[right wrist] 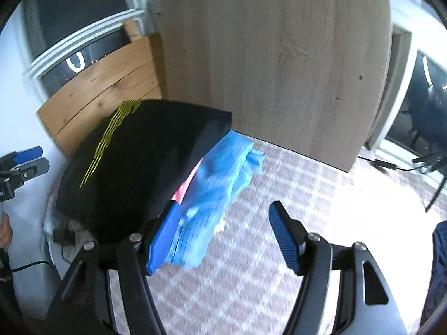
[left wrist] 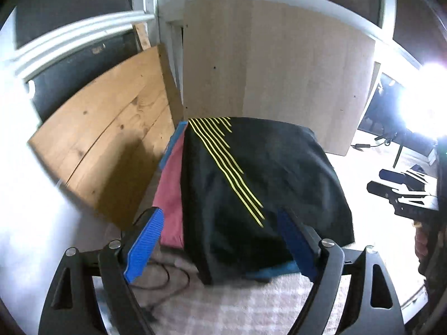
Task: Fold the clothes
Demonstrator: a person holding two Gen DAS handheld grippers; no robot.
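A folded black garment with yellow stripes [left wrist: 265,184] tops a stack over a pink piece [left wrist: 170,195] and a blue one [right wrist: 220,181] on the checked cloth [right wrist: 279,223]. Its long axis runs near to far, straight ahead of the left gripper [left wrist: 220,248], the nearer one, whose jaws stand wide and empty. The right gripper [right wrist: 226,240], also spread and empty, has the stack to its left, the blue piece just beside its left finger
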